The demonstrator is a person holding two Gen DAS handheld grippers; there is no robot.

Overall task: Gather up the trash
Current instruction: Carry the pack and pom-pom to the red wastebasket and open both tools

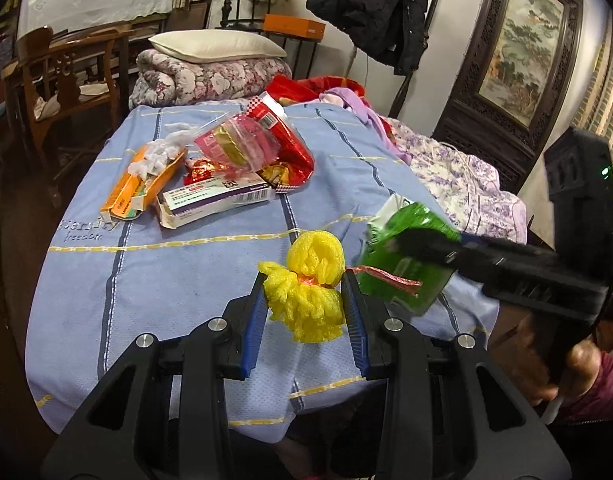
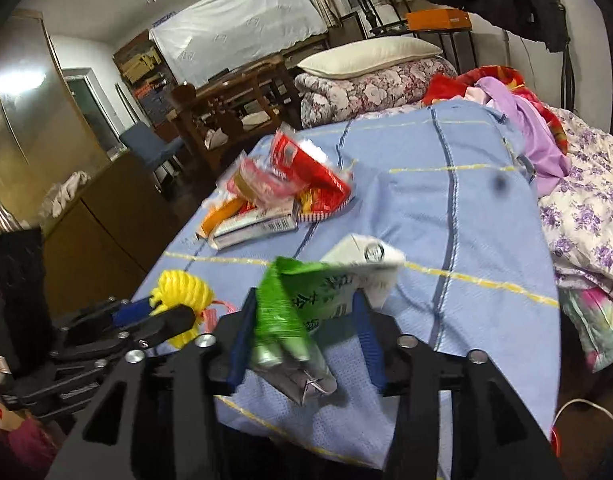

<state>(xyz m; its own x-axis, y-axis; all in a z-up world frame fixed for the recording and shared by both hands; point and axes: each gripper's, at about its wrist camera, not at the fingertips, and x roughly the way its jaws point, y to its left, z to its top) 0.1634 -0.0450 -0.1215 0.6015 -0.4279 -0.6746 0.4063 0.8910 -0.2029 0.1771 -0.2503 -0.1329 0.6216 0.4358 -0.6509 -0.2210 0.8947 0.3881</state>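
Yellow foam net [image 1: 308,288] clenched between left gripper [image 1: 308,304] jaws.
Right gripper [image 2: 302,334] jaws grasp green wrapper [image 2: 294,304] above blue bedsheet [image 1: 178,280].

Bed with a blue sheet [image 1: 194,280], yellow and dark-blue stripes. Far left on it: orange box [image 1: 134,192] with white wadding, a white-purple medicine box [image 1: 214,200] just right of it, red wrappers [image 1: 282,140] piled on top behind. Near middle: yellow foam net [image 1: 310,288]; green packet [image 1: 406,256] just right. Far end: floral quilt [image 1: 210,80] with a pillow [image 1: 216,45] on it. Right side: purple floral blanket [image 1: 462,184].
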